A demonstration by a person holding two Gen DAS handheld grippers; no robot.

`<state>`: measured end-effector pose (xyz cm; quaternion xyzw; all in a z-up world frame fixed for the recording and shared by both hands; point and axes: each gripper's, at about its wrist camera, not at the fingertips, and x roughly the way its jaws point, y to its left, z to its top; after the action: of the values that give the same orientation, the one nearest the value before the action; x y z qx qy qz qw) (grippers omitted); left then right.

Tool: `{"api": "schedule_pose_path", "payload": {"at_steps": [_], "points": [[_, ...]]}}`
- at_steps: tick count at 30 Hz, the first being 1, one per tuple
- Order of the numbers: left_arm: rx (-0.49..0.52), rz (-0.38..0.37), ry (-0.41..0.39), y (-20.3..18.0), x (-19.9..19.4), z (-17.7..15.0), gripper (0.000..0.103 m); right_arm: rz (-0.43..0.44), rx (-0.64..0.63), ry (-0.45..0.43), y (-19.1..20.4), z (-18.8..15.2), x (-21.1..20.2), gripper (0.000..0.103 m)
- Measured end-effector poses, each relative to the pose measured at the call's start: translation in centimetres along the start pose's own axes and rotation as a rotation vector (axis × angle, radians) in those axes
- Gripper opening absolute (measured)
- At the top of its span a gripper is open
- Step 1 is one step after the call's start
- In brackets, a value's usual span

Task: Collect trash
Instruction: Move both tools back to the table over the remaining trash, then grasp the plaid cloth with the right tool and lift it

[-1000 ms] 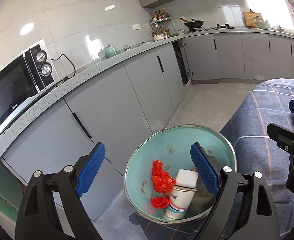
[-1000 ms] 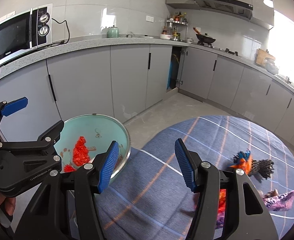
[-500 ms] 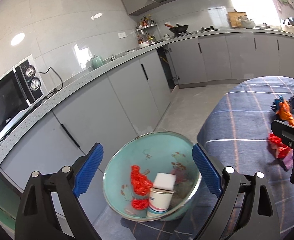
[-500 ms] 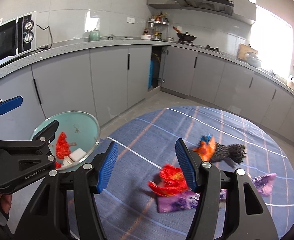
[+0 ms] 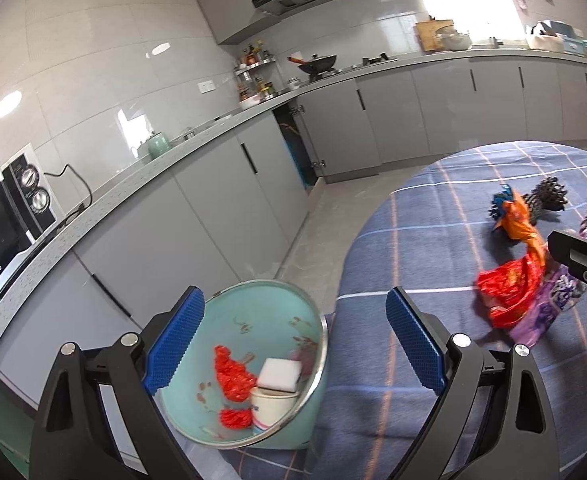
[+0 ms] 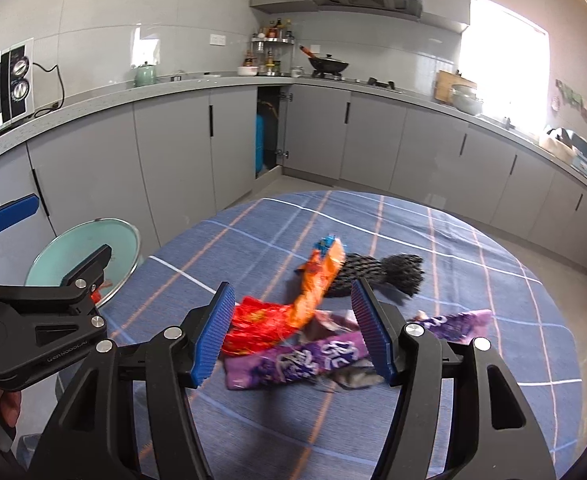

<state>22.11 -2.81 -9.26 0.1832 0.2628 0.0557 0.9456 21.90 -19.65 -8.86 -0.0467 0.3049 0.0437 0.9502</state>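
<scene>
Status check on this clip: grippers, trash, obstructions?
Left gripper and right gripper open, empty. Wrappers loose on table; bowl partly filled. Nothing blocking.

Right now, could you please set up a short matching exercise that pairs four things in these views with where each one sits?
Things:
1. paper cup
2. purple wrapper
3. black mesh sleeve
4. microwave

Places:
A. on the counter
B. in the teal bowl
C. nearest the right tongs, partly under the red wrapper
D. beyond the orange wrapper

Pairs: 1-B, 2-C, 3-D, 4-A
</scene>
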Motion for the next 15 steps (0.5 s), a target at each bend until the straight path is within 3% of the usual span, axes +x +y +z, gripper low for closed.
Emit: {"api": "schedule_pose_path", "payload": {"at_steps": [15], "points": [[0.046,-0.086,-0.035,-4.2,-0.6,1.2,0.092,-0.141,0.094,0.010,-5.7,-1.6,-1.6,0.065]]}}
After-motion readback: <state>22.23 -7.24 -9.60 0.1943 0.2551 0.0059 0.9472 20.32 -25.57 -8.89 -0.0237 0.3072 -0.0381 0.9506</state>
